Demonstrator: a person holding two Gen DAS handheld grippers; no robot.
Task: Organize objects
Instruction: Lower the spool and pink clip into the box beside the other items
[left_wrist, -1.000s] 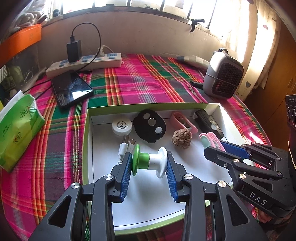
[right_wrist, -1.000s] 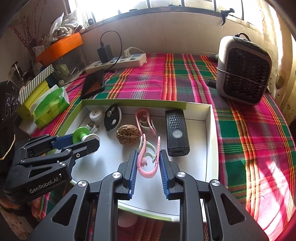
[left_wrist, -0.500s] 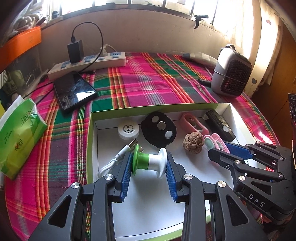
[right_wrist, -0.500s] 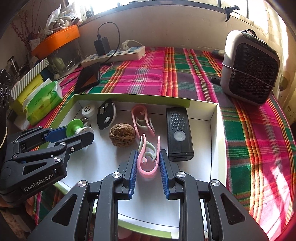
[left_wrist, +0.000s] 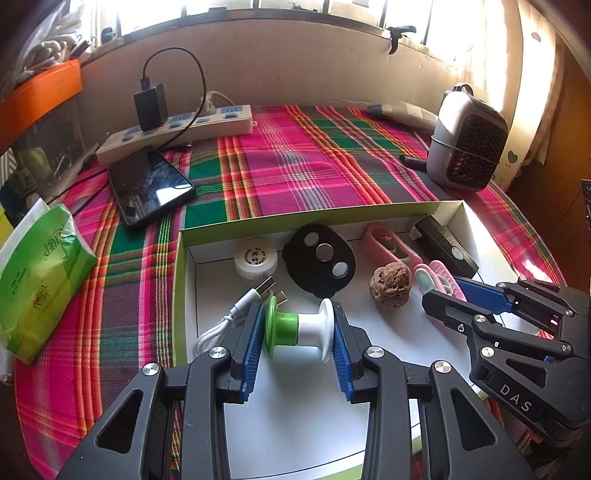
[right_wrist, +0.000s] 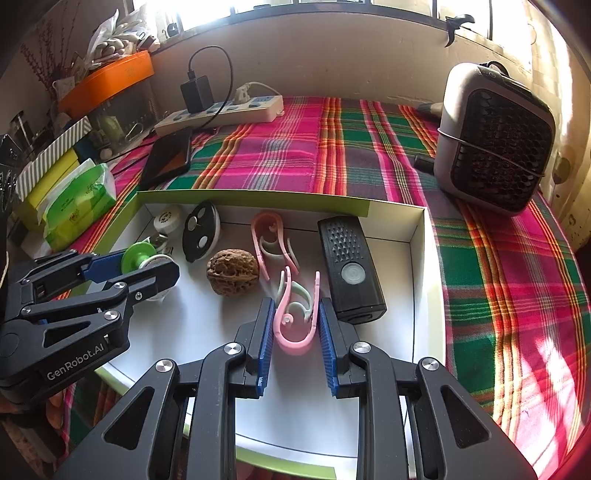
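Observation:
My left gripper (left_wrist: 297, 328) is shut on a green and white spool (left_wrist: 300, 331), held over the left part of a shallow white box with a green rim (left_wrist: 295, 218). My right gripper (right_wrist: 296, 325) is shut on a pink clip (right_wrist: 297, 314), held over the box beside a black rectangular device (right_wrist: 349, 273). In the box lie a walnut (right_wrist: 232, 271), a second pink clip (right_wrist: 269, 238), a black disc with round buttons (left_wrist: 318, 258), a white cap (left_wrist: 255, 256) and a white cable (left_wrist: 236, 314). The left gripper with the spool also shows in the right wrist view (right_wrist: 147, 264).
The box lies on a plaid cloth (left_wrist: 306, 170). A phone (left_wrist: 149, 182) and a power strip (left_wrist: 177, 129) lie behind it to the left. A green tissue pack (left_wrist: 35, 280) is at the left, a small grey fan (right_wrist: 493, 138) at the back right.
Both grippers have drawn back a little toward the near side of the box, still holding the spool and the pink clip. The objects in the box have not moved.

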